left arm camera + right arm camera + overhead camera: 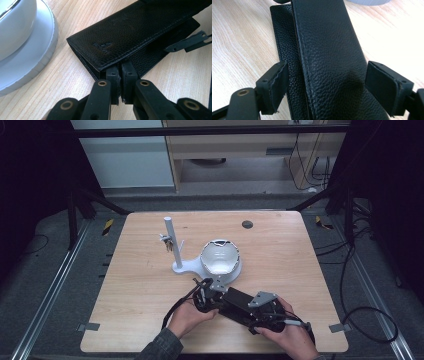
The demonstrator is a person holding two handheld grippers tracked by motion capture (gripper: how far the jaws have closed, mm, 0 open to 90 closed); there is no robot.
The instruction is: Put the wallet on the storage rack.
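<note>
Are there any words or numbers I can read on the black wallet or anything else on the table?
None can be read. The black wallet bears a small embossed mark on its flap, too faint to make out. The white bowl and white stand show no writing.

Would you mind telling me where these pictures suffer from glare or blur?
Left gripper view: the white dish glares at upper left. Right gripper view: the light wooden table washes out at right, while the black grained leather wallet stays sharp. High view: soft, with dark surroundings.
</note>
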